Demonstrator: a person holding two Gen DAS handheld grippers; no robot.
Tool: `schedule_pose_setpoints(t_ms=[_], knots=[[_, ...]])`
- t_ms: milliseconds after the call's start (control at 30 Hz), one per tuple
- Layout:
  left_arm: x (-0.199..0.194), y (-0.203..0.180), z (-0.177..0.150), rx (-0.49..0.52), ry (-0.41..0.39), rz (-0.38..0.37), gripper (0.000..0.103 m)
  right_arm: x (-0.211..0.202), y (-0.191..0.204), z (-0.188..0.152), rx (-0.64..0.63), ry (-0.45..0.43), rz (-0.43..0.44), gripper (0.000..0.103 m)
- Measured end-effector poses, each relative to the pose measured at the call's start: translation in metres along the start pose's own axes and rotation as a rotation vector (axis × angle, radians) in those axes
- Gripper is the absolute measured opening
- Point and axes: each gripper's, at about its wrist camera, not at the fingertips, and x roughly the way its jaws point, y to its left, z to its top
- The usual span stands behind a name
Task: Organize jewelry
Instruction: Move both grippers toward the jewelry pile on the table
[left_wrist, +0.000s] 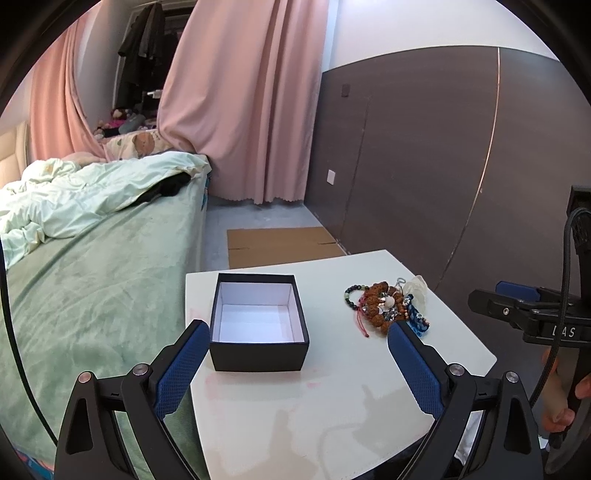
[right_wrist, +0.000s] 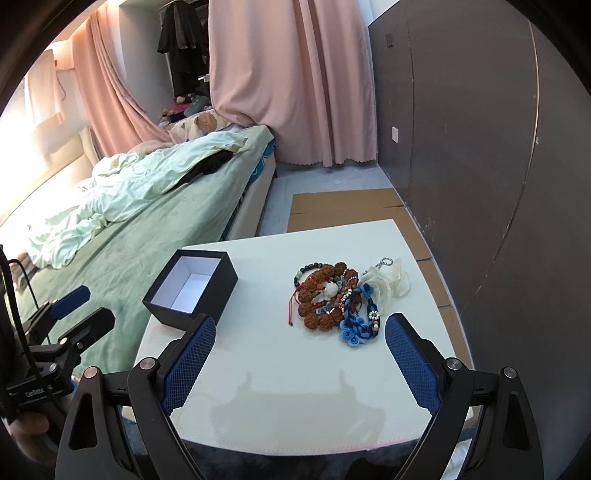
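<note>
While both sets of fingers (left_wrist: 199, 332) (right_wrist: 397, 328) gape wide, empty: box (left_wrist: 258, 350) left, jewelry pile (right_wrist: 340, 299) right.

Green bed (left_wrist: 92, 266), pink curtains (left_wrist: 240, 110), flattened cardboard (left_wrist: 280, 245).

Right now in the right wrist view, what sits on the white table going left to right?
Open black box → dark beaded bracelet → big brown seed-bead bracelet → blue knotted cord piece → white fabric flower. The jewelry lies in one tangled pile, apart from the box.
</note>
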Motion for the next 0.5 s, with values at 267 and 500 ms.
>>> schedule_pose_setpoints(t_ms=[267, 500], knots=[[0.0016, -0.0003, 0.0022, -0.01, -0.008, 0.003, 0.097, -0.004, 0.0016, 0.0009, -0.005, -0.023, 0.007, 0.094], [0.002, -0.0014, 0.0009, 0.004, -0.008, 0.006, 0.097, -0.0038, 0.0024, 0.0016, -0.013, -0.018, 0.004, 0.094]])
